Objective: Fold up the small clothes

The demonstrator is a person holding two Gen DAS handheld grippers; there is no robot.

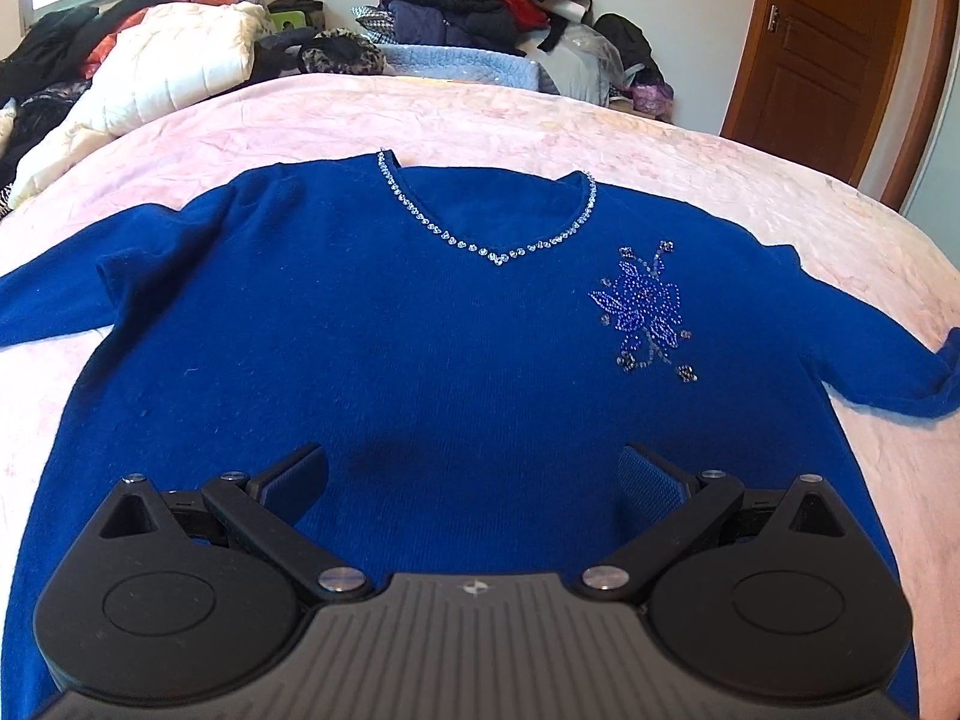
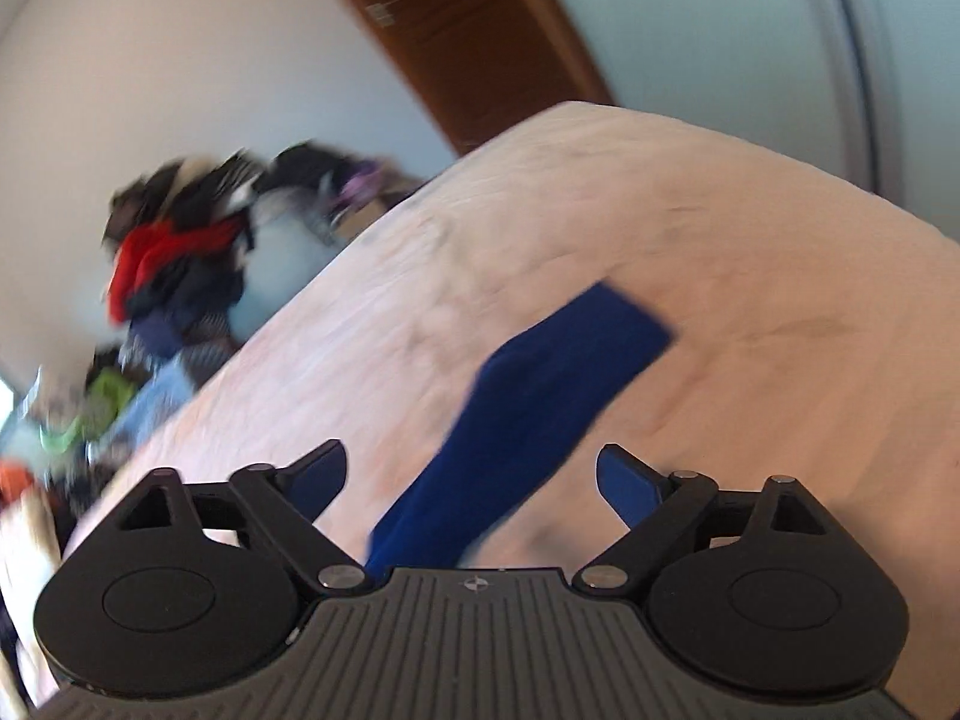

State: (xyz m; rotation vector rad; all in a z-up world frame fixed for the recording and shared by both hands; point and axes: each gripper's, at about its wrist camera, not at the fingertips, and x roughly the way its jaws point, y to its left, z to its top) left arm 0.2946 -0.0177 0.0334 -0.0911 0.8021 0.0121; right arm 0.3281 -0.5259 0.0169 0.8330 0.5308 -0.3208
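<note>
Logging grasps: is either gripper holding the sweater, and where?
Nothing held. The left gripper and right gripper are open above the sweater.

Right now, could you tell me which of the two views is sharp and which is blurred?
Left wrist view: sharp, the blue sweater and its beaded neckline crisp, with fisheye bending the door frame. Right wrist view: motion-blurred throughout, the blue sleeve and clothes pile smeared.

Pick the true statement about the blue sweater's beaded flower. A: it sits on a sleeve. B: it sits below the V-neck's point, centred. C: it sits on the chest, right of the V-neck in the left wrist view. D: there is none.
C: the beaded flower lies on the blue sweater chest, right of the V-neck.
</note>
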